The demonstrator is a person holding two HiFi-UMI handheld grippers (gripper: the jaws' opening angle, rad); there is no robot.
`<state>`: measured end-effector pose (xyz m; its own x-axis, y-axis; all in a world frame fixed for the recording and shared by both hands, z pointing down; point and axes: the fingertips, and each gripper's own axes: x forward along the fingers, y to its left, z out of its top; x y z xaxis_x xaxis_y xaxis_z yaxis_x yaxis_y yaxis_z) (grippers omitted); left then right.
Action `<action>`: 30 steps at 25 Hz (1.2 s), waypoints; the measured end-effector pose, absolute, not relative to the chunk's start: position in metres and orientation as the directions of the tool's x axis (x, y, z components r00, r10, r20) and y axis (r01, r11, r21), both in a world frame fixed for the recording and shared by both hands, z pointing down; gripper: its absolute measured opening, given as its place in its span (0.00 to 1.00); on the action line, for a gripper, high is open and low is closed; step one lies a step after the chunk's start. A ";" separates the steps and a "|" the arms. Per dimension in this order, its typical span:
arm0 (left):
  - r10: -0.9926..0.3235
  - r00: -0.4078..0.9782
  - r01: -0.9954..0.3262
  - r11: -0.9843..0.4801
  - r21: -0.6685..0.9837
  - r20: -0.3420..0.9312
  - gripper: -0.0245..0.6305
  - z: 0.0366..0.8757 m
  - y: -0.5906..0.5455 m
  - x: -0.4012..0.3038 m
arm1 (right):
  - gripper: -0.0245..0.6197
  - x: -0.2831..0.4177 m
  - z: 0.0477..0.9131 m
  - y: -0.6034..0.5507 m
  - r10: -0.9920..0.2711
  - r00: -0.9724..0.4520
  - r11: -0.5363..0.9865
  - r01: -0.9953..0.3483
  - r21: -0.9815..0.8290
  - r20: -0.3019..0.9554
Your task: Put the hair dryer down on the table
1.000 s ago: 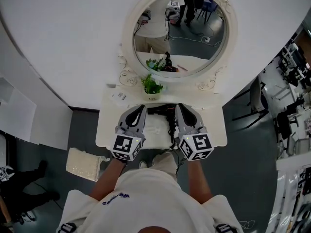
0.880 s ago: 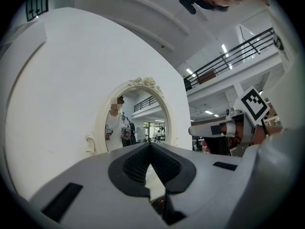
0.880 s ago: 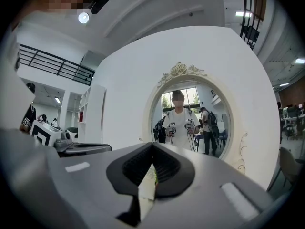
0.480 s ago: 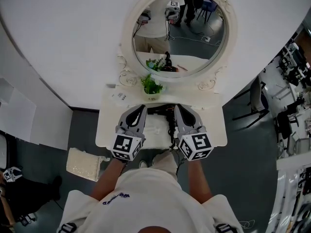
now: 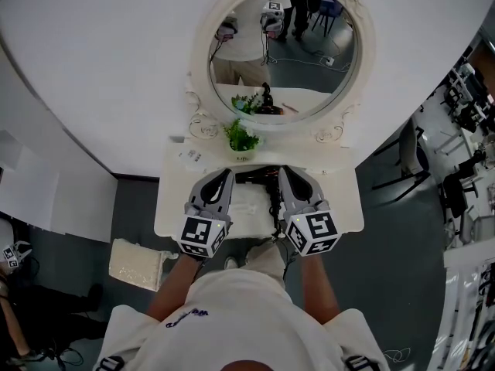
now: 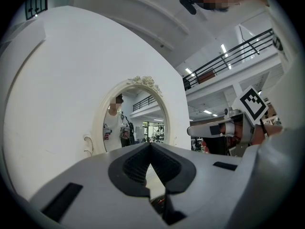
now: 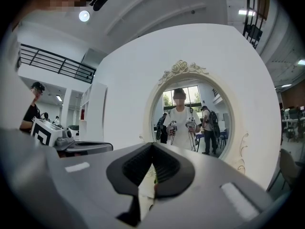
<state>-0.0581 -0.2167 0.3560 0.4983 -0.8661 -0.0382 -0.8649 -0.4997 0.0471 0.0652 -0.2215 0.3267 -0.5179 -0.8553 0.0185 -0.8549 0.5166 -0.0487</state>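
- White curved wall (image 5: pixel 116 68) stands behind the whole set-up.
- Oval mirror in an ornate white carved frame (image 5: pixel 285 49) stands at the tabletop's far edge, against the wall. It reflects the person holding both grippers.
- Small white vanity table (image 5: pixel 340 207) has its near edge at the person's body.
- Left gripper, grey with a black-and-white marker cube (image 5: pixel 224 173), hangs level over the left half of the tabletop. In the left gripper view (image 6: pixel 150 144) its black pads meet at the tips, fully closed, with nothing between them.
- Right gripper, same build (image 5: pixel 285 171), is level over the right half. In the right gripper view (image 7: pixel 152 144) its pads are also closed together and hold nothing.
- Beige textured cushion (image 5: pixel 135 263) lies on the dark floor, off the table's left near corner.
- Black hair dryer (image 5: pixel 259 176) lies on the tabletop at mid-width between the two grippers' tips, towards the far edge. Neither gripper grasps it. Its black cord (image 5: pixel 272 207) runs towards the near edge, alongside the right gripper.
- Small green plant in a white pot (image 5: pixel 242 137) stands at the far edge, below the mirror.
- Small white printed card (image 5: pixel 189 155) lies near the far left corner.
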 end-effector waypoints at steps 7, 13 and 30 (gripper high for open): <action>-0.866 0.498 -0.865 -0.500 0.045 -0.040 0.05 0.355 -0.216 -0.058 | 0.05 0.066 0.327 -0.221 -0.856 -0.517 0.516 -0.855 -0.051 0.019; -0.866 0.498 -0.865 -0.500 0.048 -0.038 0.05 0.356 -0.216 -0.059 | 0.05 0.064 0.328 -0.221 -0.854 -0.520 0.518 -0.854 -0.048 0.024; -0.867 0.497 -0.865 -0.498 0.054 -0.036 0.05 0.358 -0.221 -0.059 | 0.05 0.064 0.330 -0.227 -0.855 -0.517 0.516 -0.855 -0.048 0.028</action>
